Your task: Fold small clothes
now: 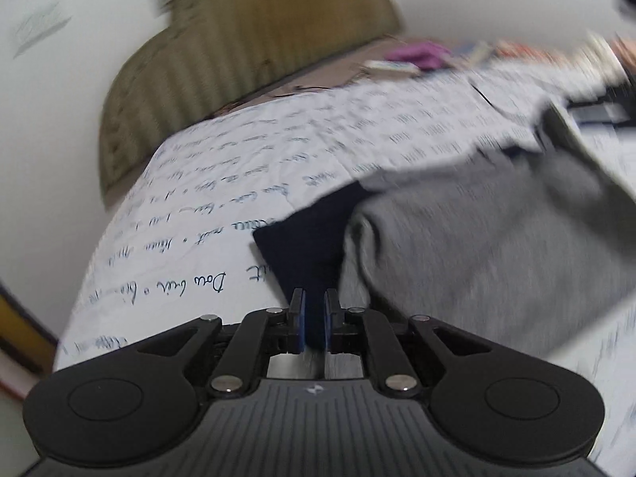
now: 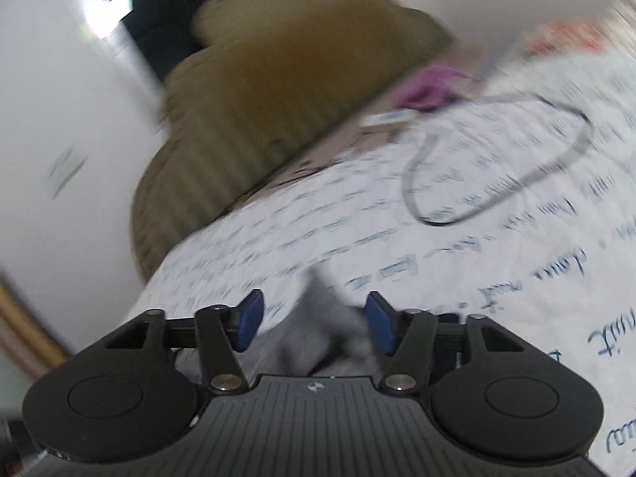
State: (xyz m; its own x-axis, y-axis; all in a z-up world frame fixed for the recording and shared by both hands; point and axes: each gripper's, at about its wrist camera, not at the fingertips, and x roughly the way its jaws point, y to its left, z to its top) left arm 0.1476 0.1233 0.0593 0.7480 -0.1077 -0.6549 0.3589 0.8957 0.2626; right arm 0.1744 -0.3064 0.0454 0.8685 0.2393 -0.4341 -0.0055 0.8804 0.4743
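Note:
A small grey garment (image 1: 477, 234) with a dark navy part (image 1: 314, 238) lies on a white bedsheet printed with handwriting (image 1: 238, 183). My left gripper (image 1: 315, 302) is shut on the navy edge of the garment. In the right wrist view a grey piece of the garment (image 2: 322, 318) lies between the blue pads (image 2: 250, 314) of my right gripper (image 2: 314, 310), which is open around it. Both views are blurred by motion.
An olive ribbed cushion (image 1: 222, 63) leans on the white wall at the back left and shows in the right wrist view too (image 2: 270, 91). A purple cloth (image 1: 417, 53), a small box (image 1: 389, 67) and a looped grey cable (image 2: 497, 159) lie further back on the sheet.

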